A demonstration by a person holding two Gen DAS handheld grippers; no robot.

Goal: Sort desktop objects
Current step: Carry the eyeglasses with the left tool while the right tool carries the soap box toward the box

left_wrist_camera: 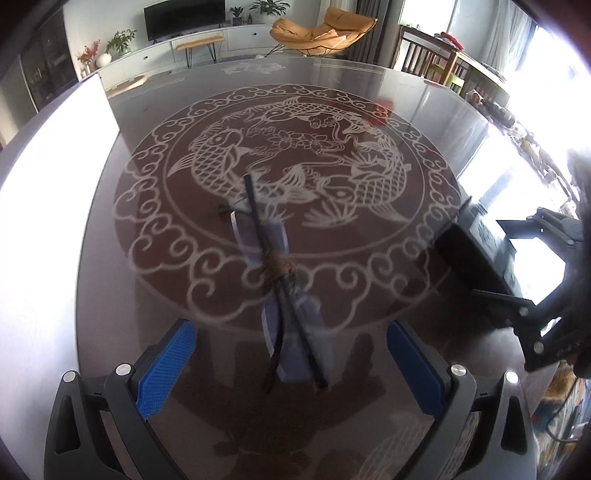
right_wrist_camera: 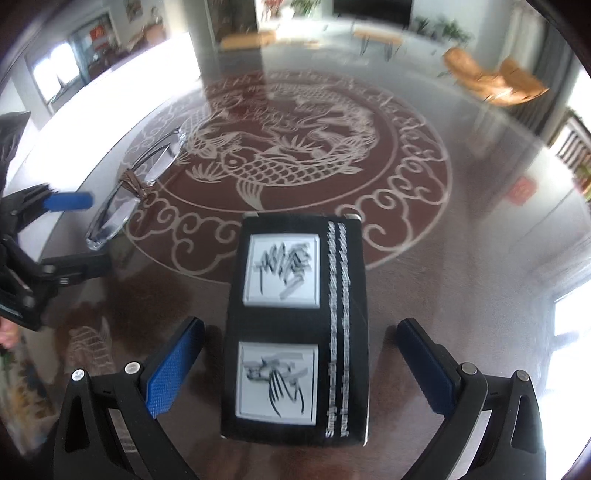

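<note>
A pair of folded glasses (left_wrist_camera: 276,271) with brown twine wound around the bridge lies on the glass table (left_wrist_camera: 369,92). My left gripper (left_wrist_camera: 291,332) is open, with its blue pads on either side of the glasses' near end, not touching them. In the right wrist view, a black box (right_wrist_camera: 291,328) with two white picture panels lies lengthwise between the fingers of my open right gripper (right_wrist_camera: 301,325), with gaps on both sides. To the left there, the glasses (right_wrist_camera: 136,177) lie beside the left gripper (right_wrist_camera: 74,234). The right gripper (left_wrist_camera: 517,258) and the box (left_wrist_camera: 476,236) show at the left wrist view's right edge.
The table (right_wrist_camera: 461,295) bears a round red koi-and-cloud pattern under reflective glass. Beyond its far edge are an orange lounge chair (left_wrist_camera: 321,33), a TV cabinet (left_wrist_camera: 184,48) and wooden chairs (left_wrist_camera: 436,62). Bright window glare covers the table's left and right margins.
</note>
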